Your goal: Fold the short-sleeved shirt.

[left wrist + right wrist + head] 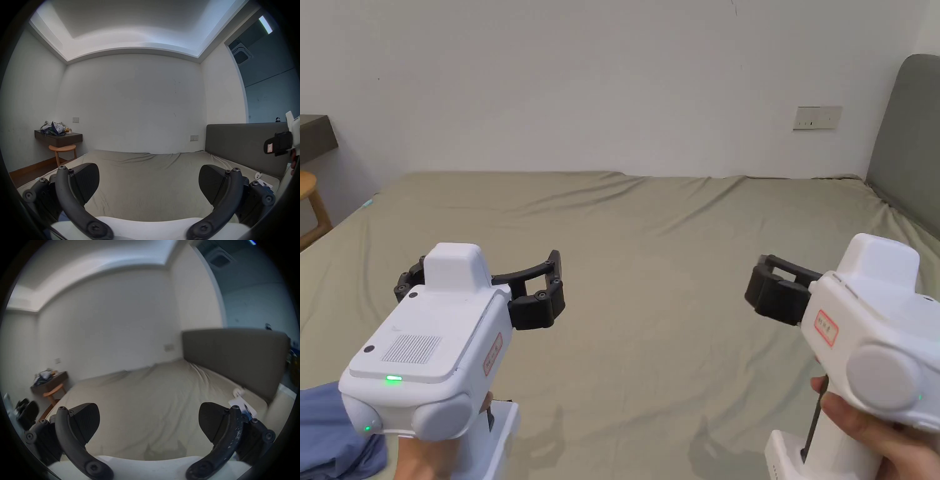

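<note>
A bit of blue cloth lies at the bottom left corner of the head view, beside the hand holding my left gripper; I cannot tell whether it is the shirt. My left gripper hovers over the olive bed sheet, its jaws wide apart with nothing between them. My right gripper is held over the right side of the bed, also open and empty. Each gripper shows at the edge of the other's view: the right gripper and the left gripper.
A grey headboard bounds the bed on the right, a white wall at the back. On the left stand a dark wall shelf with a pile of clothes and a wooden stool. Small white items lie by the headboard.
</note>
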### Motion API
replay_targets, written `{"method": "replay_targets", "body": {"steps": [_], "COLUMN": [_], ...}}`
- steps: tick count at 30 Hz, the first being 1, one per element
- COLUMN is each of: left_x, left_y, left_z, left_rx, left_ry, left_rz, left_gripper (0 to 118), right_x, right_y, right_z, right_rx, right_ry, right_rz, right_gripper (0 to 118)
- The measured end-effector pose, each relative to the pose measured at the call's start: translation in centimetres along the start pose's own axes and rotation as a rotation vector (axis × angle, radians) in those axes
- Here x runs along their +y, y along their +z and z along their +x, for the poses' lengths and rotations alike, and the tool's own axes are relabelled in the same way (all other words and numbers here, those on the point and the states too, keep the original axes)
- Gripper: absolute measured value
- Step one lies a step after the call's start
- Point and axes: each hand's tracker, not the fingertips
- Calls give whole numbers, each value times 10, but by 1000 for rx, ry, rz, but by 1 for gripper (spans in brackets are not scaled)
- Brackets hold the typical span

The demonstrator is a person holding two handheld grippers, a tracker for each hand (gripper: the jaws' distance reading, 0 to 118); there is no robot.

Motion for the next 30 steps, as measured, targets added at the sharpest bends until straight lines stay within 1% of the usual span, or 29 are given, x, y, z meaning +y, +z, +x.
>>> {"method": "replay_targets", "body": {"steps": [1, 2, 4, 6, 11, 14, 17, 20, 22, 24, 25, 28, 30], "left_x": [1, 1, 2, 2, 2, 2, 0, -3, -5, -6, -3, 0, 1], "left_y": [0, 0, 0, 1, 0, 0, -1, -4, -5, -7, -4, -5, -2], "left_z": [0, 0, -1, 0, -1, -1, -1, -8, -9, -14, -10, -11, -9], "left_rx": [-1, -1, -2, -1, 4, 7, 9, 10, 10, 11, 11, 11, 10], "left_ry": [3, 6, 7, 1, -6, -5, -6, -10, -13, -15, -15, -14, -15], "left_rz": [1, 2, 4, 5, 5, 6, 6, 4, 4, 6, 7, 7, 9], "left_gripper": [118, 118, 118, 118, 118, 118, 118, 118, 118, 118, 118, 118, 118], "right_x": [4, 8, 11, 12, 6, 5, 2, 0, 0, -3, -3, -3, -5], "right_y": [-1, -3, -6, -7, -5, -7, -8, -11, -11, -9, -9, -9, -7], "right_z": [1, 2, 4, 6, 3, 1, 1, -2, -2, -5, -6, -7, -6], "right_rx": [-34, -43, -21, -3, -1, -6, 31, 14, 12, -20, -25, 9, 33], "right_ry": [-14, -15, -5, -1, 3, 25, 59, 86, 83, 71, 88, 149, 147], "right_rz": [-50, -93, -155, -161, -109, -101, -76, -73, -74, -28, -12, 23, 79], "right_gripper": [118, 118, 118, 118, 118, 118, 118, 118, 118, 118, 118, 118, 118]}}
